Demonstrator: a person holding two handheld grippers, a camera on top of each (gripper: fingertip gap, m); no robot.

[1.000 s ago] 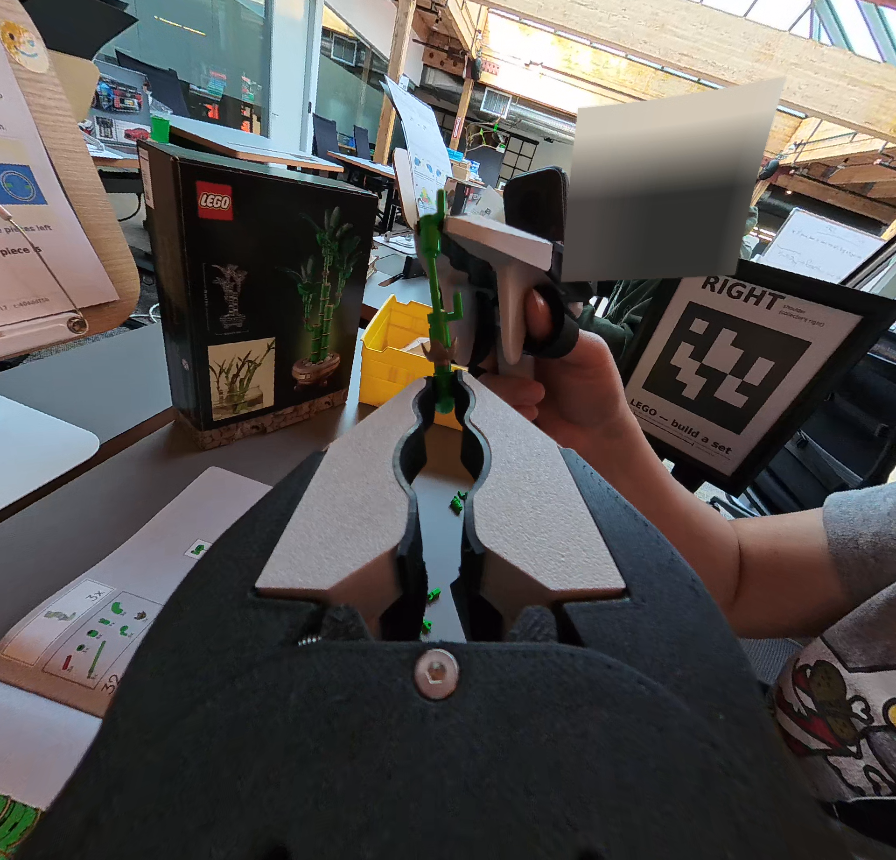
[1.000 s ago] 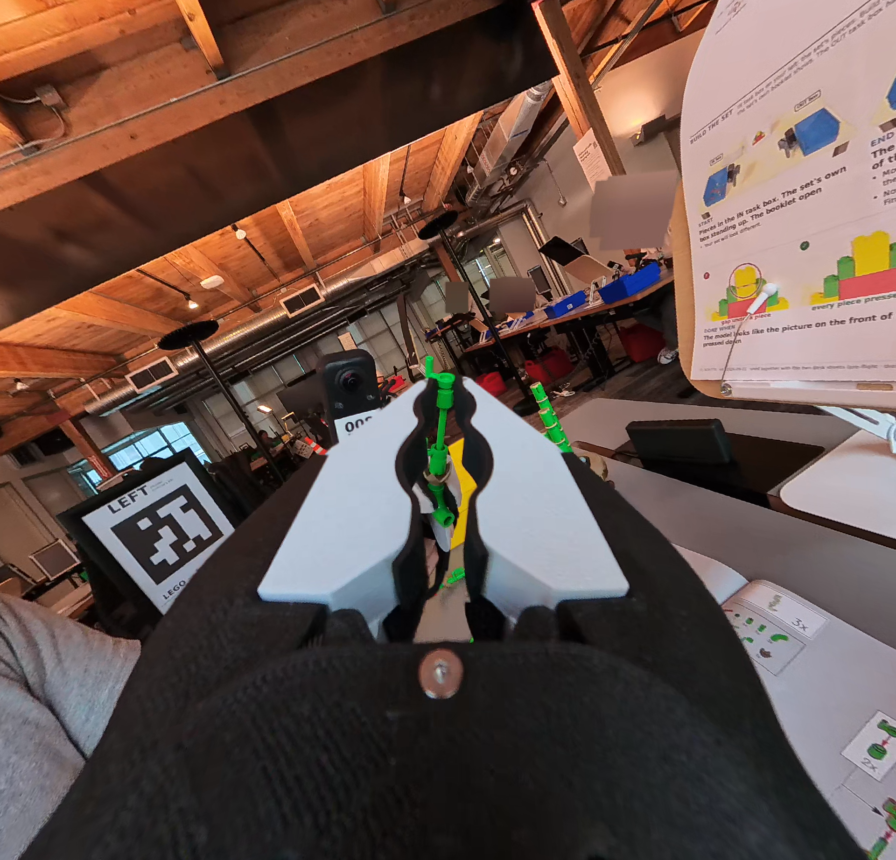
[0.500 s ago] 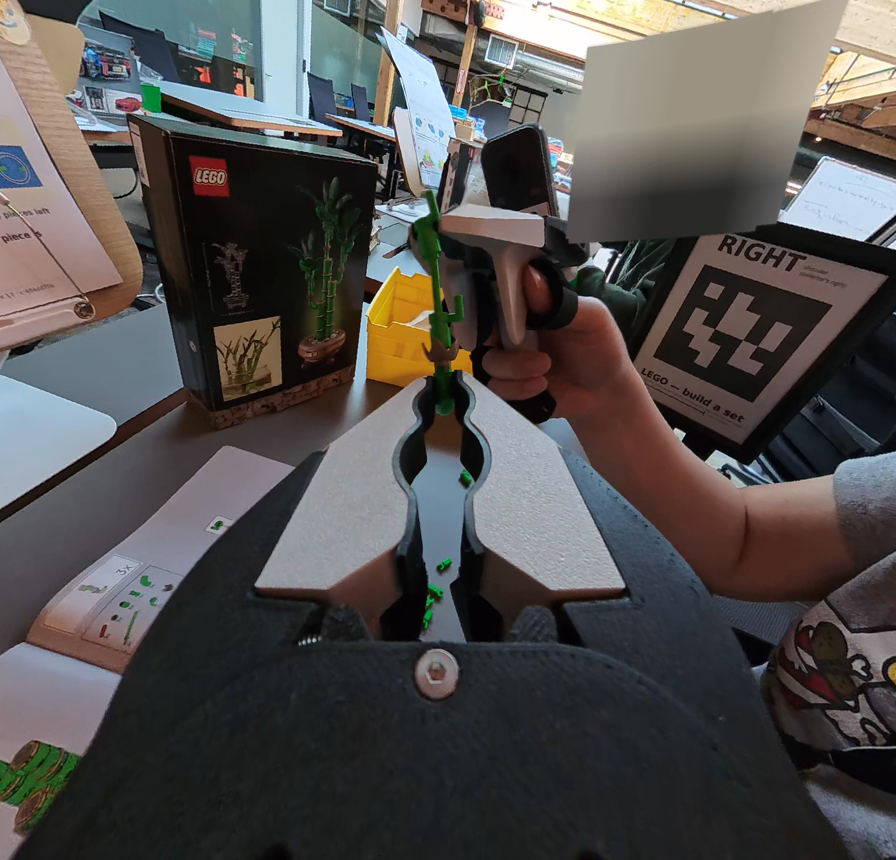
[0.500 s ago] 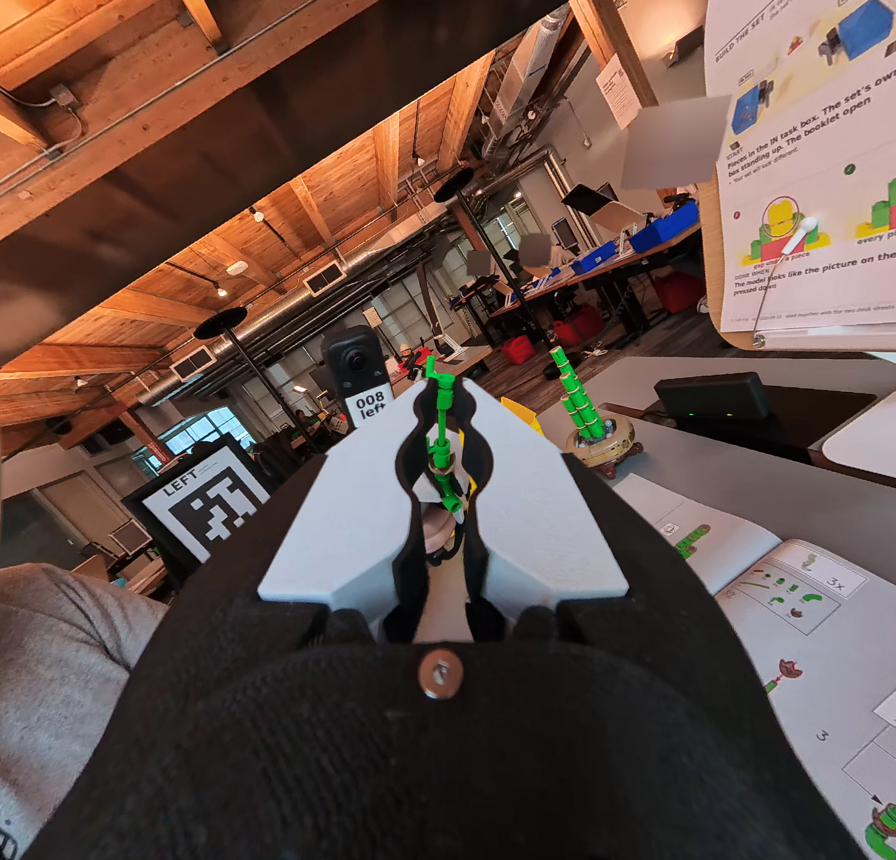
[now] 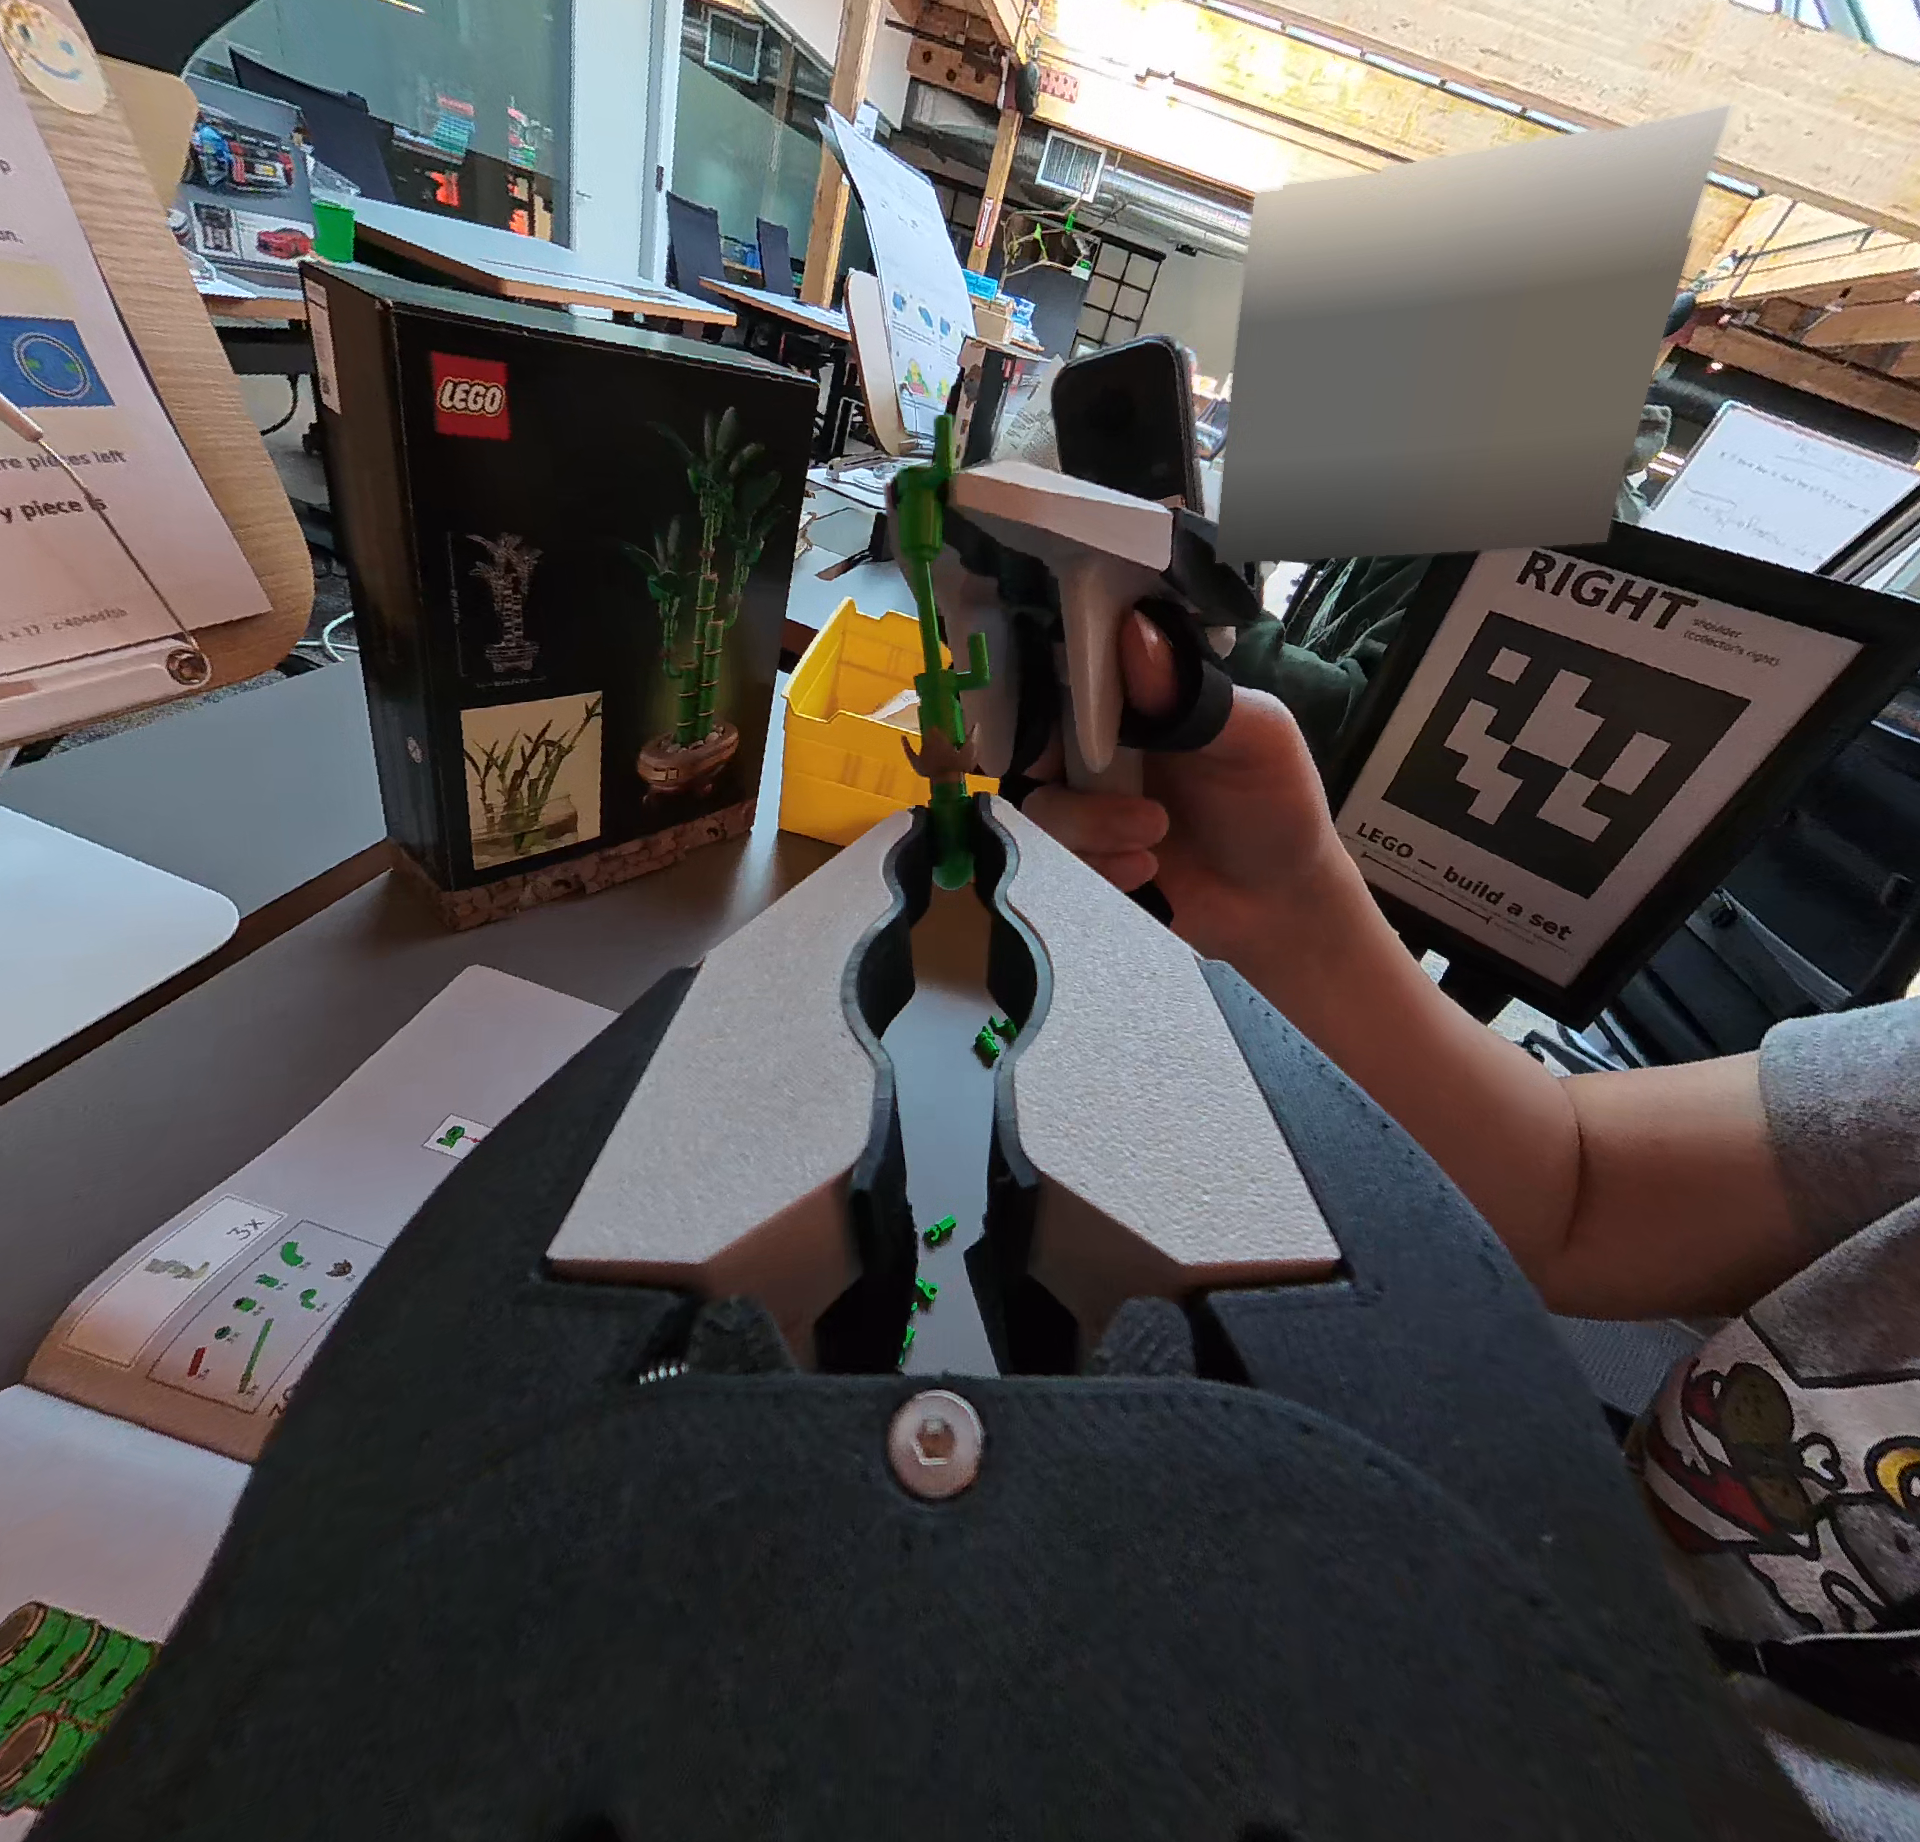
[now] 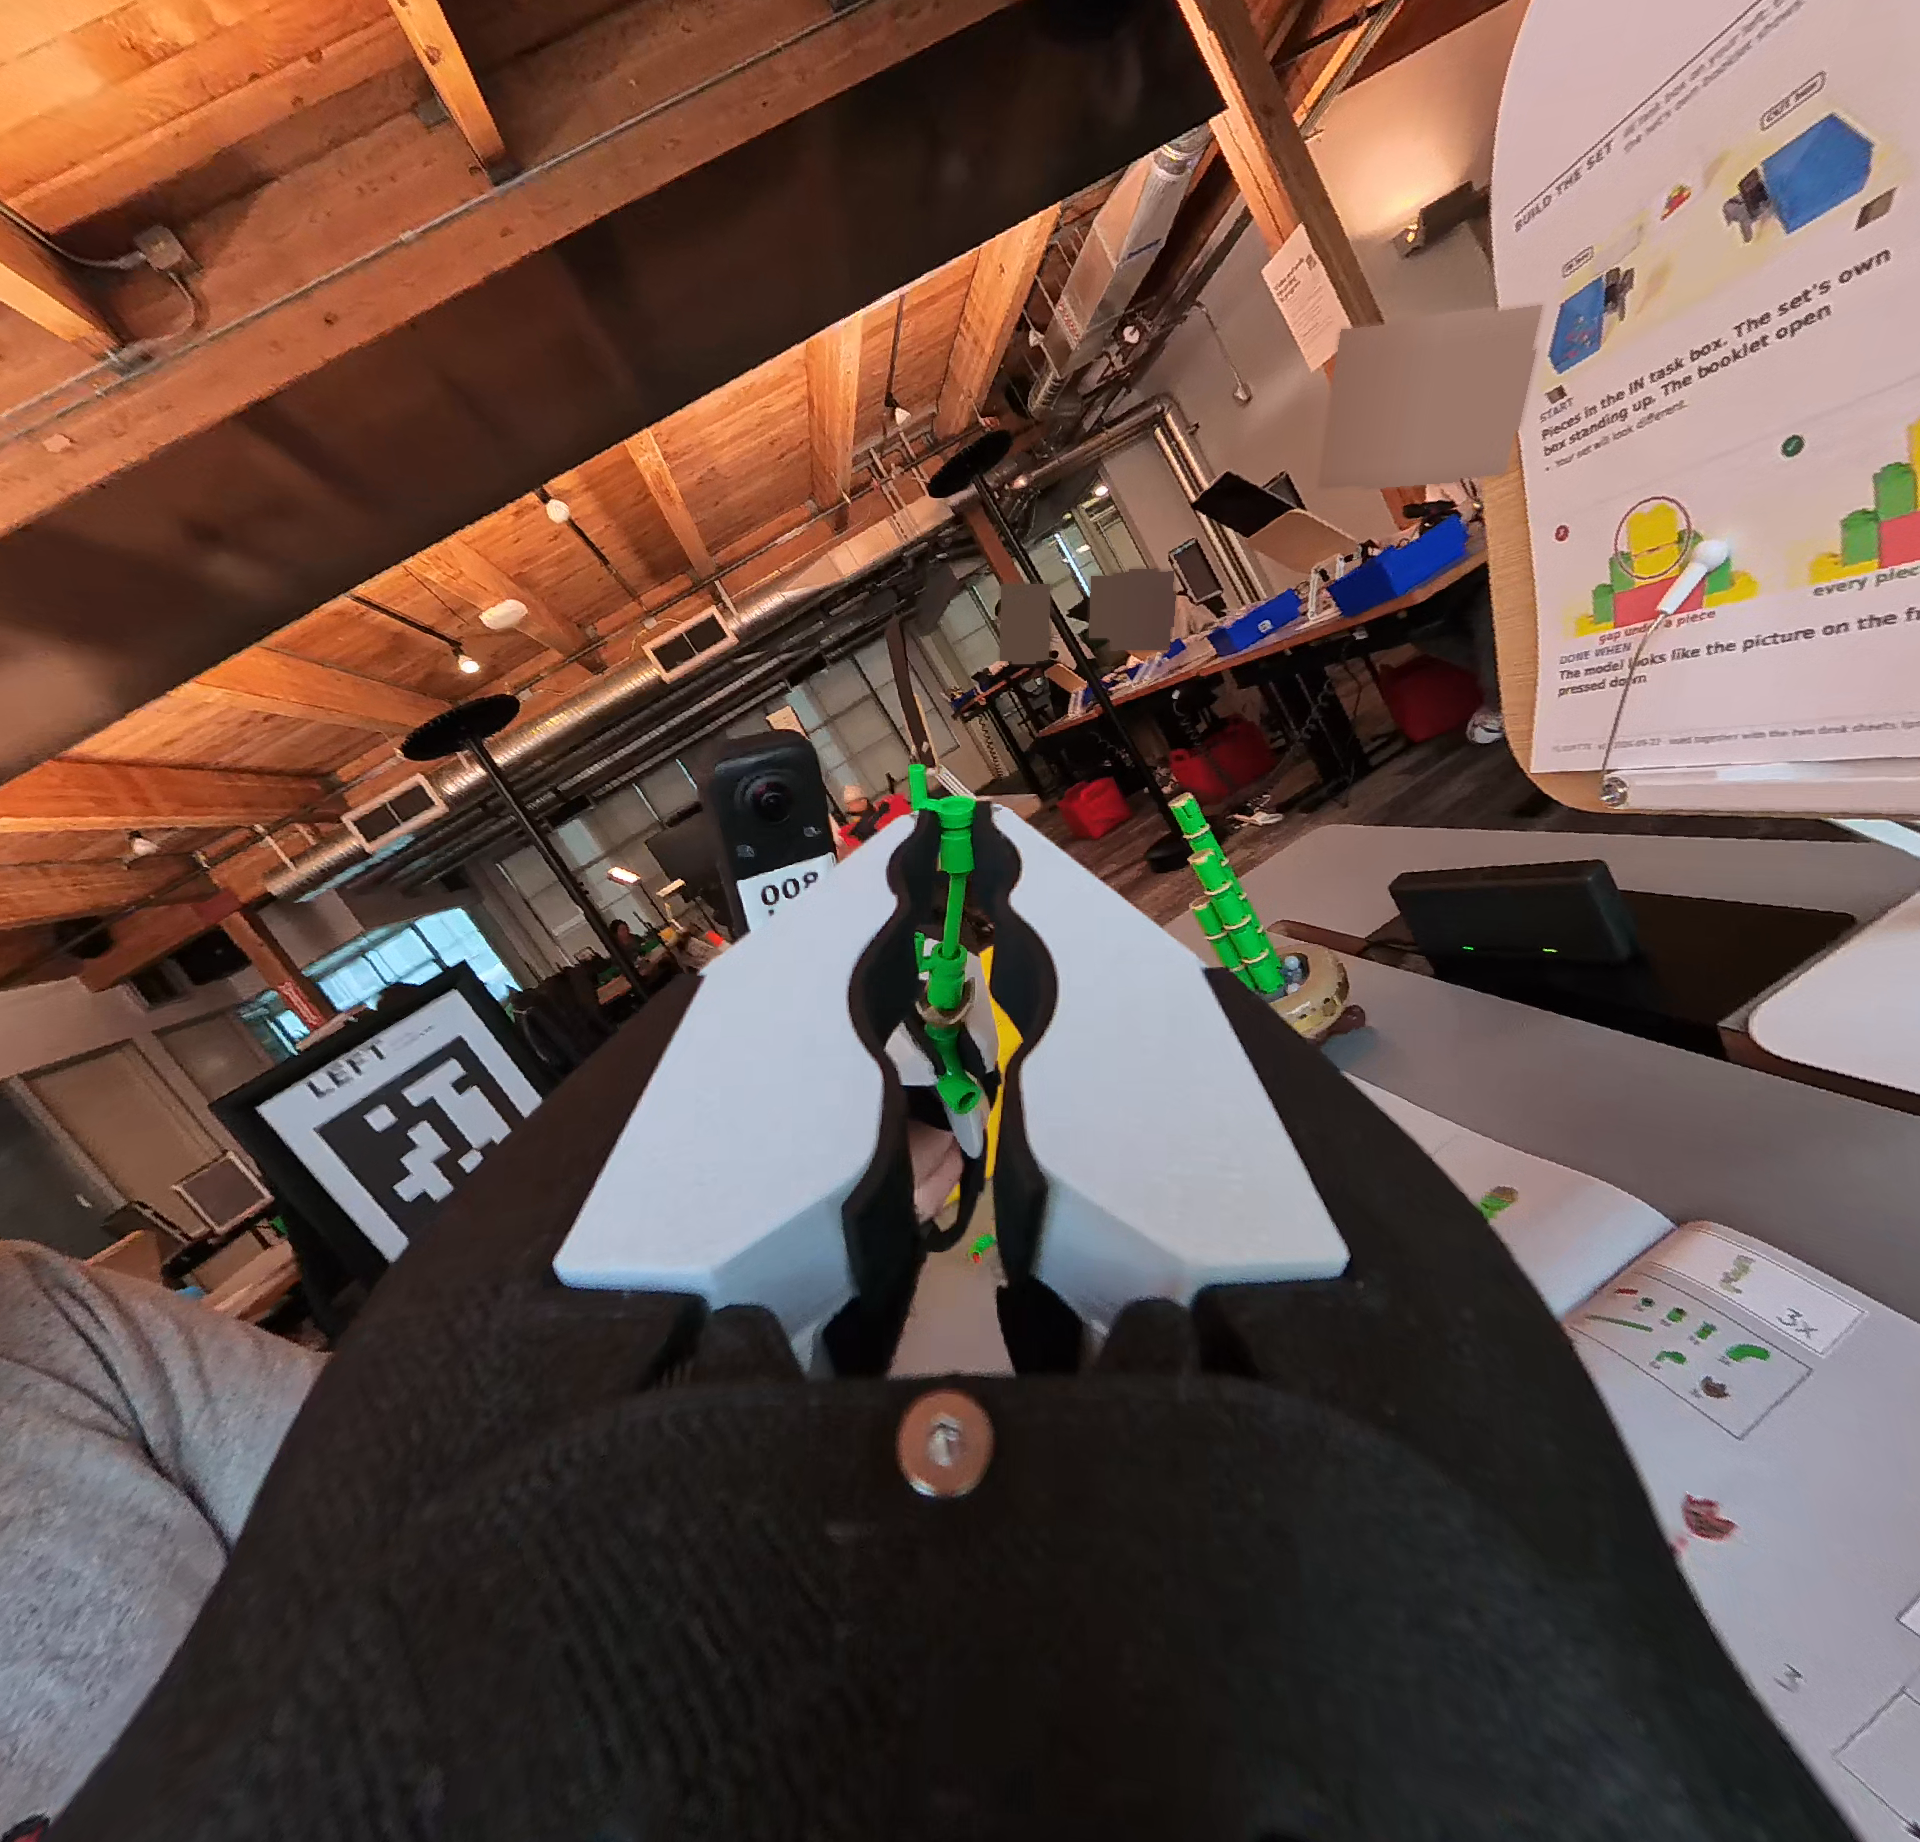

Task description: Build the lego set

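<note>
A thin green lego stem (image 5: pixel 940 691) with small side shoots and a brown collar is held upright in the air between both grippers. My left gripper (image 5: pixel 948 828) is shut on its lower end. My right gripper (image 6: pixel 951 818) is shut on its top end, and it also shows in the left wrist view (image 5: pixel 928 523), held by a hand. In the right wrist view the stem (image 6: pixel 948 945) runs down between my fingers. A partly built bamboo model (image 6: pixel 1226 919) on a tan base stands on the table to the right. Small loose green pieces (image 5: pixel 987 1039) lie on the table below.
The black lego box (image 5: pixel 561 629) stands at the back left, with a yellow bin (image 5: pixel 847 732) beside it. The open instruction booklet (image 5: pixel 312 1169) lies at the front left and shows in the right wrist view (image 6: pixel 1745 1377). A marker board (image 5: pixel 1558 753) stands at the right. My right fingertips sit around 6 centimetres from my left ones.
Both grippers keep hold of the stem. The right wrist view has tilted, so the bamboo model and more of the table and booklet have come into view.
</note>
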